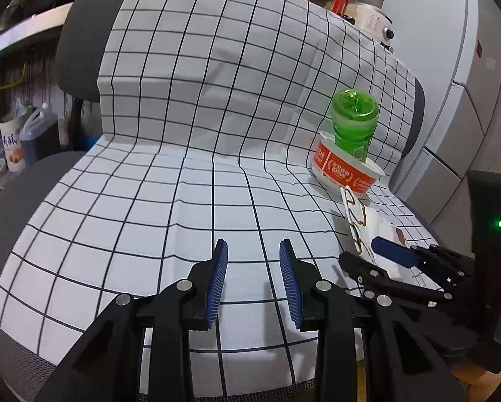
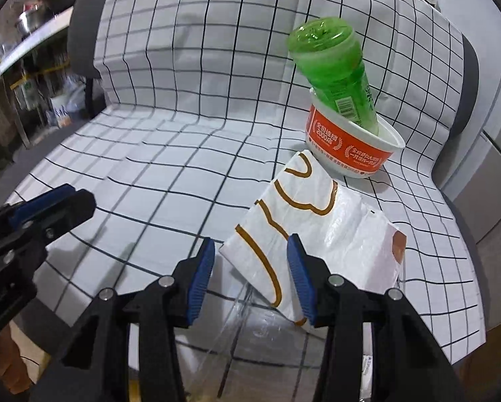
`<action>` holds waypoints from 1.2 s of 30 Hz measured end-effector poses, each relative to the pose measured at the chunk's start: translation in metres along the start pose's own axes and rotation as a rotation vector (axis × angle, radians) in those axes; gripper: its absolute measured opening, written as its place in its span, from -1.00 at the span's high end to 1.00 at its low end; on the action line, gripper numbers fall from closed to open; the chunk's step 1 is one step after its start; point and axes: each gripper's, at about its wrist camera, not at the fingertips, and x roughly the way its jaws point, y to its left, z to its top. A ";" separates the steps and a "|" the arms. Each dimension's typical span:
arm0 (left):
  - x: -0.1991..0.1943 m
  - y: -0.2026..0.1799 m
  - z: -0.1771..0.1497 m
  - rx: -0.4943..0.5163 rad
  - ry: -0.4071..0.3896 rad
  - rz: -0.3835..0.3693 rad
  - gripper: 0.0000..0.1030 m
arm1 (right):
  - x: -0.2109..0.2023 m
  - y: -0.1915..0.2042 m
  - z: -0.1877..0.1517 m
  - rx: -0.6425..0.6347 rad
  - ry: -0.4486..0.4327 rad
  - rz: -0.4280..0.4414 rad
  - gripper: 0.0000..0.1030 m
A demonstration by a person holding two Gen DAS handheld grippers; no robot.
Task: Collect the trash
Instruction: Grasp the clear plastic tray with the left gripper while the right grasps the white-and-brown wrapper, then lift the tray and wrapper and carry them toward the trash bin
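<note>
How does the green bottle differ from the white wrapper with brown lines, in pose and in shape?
The green bottle leans upside down inside the orange and white bowl; the white wrapper lies on the checked cloth beside that bowl. The bottle is round and rigid-looking; the wrapper is flat and creased. No gripper holds either.

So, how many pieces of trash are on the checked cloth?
3. A green bottle stands tilted inside the orange bowl; a white wrapper lies in front of the bowl, partly between the right gripper fingers. More may be hidden.
</note>
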 end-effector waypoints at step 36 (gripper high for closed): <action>0.016 -0.115 -0.036 0.182 0.190 -0.050 0.43 | -0.180 -0.204 -0.092 0.407 -0.413 -0.026 0.96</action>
